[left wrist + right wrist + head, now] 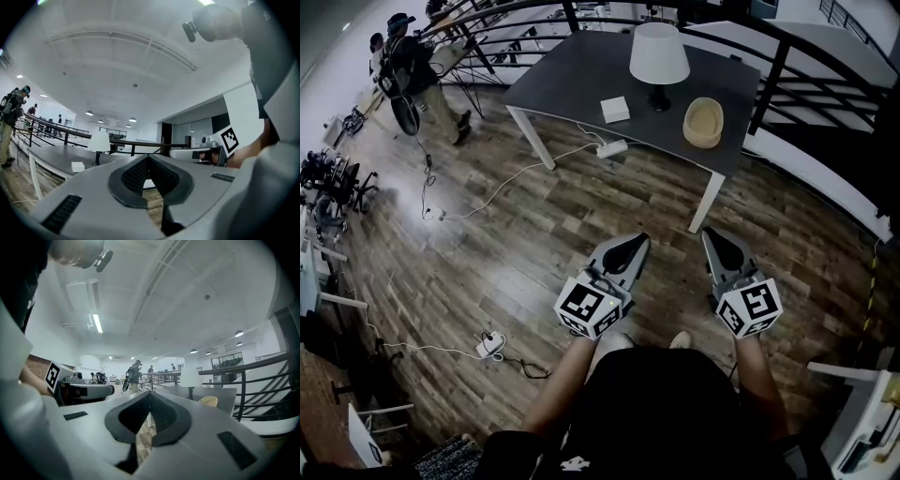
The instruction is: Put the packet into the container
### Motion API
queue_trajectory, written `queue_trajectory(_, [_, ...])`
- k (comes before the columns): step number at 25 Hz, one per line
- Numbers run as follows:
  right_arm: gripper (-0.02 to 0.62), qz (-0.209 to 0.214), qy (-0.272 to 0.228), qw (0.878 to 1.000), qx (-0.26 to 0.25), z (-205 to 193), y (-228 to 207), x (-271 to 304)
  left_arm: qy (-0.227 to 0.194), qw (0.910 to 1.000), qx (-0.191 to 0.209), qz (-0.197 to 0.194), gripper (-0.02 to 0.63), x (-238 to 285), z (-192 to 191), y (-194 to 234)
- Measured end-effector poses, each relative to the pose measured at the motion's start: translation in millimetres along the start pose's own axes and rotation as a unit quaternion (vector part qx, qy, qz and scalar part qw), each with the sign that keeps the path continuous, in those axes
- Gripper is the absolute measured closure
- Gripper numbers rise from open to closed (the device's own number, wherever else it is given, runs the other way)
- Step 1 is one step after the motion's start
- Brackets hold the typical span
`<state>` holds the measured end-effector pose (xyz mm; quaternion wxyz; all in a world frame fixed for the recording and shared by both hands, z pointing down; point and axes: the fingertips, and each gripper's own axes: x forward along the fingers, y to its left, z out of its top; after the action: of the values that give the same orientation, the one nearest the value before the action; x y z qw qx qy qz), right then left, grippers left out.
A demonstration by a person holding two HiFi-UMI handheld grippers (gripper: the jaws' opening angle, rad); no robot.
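A white packet [615, 110] lies on the dark table [572, 75], left of the lamp; it shows small in the left gripper view as a white packet [77, 166]. A tan oval container [703, 122] sits on the table's right part, seen also in the right gripper view as a tan container [208, 401]. Both grippers hang over the wooden floor, well short of the table. My left gripper [638, 241] is shut with nothing in it. My right gripper [709, 233] is shut and empty too.
A white lamp [658, 58] stands on the table between packet and container. A power strip [611, 148] and cables lie on the floor by the table's front legs. A black railing [778, 66] runs behind the table. People stand at the far left.
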<state>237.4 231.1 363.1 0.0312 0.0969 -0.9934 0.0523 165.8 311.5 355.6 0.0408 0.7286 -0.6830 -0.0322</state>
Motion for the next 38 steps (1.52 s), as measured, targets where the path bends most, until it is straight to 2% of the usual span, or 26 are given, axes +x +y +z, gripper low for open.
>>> queue_trajectory(9, [0.591, 0.015, -0.001, 1.000, 0.001, -5, -5, -11, 0.000, 1.0000, -0.005, 0.003, 0.598, 9, -2, -14])
queue_trajectory(26, [0.591, 0.034, 0.017, 0.999, 0.007, -23, -55, -51, 0.005, 0.9992, -0.012, 0.039, 0.598, 42, -23, -66])
queue_trajectory(38, [0.591, 0.036, 0.015, 0.999, 0.010, -26, -78, -33, 0.020, 0.9992, -0.005, 0.034, 0.598, 69, -28, -54])
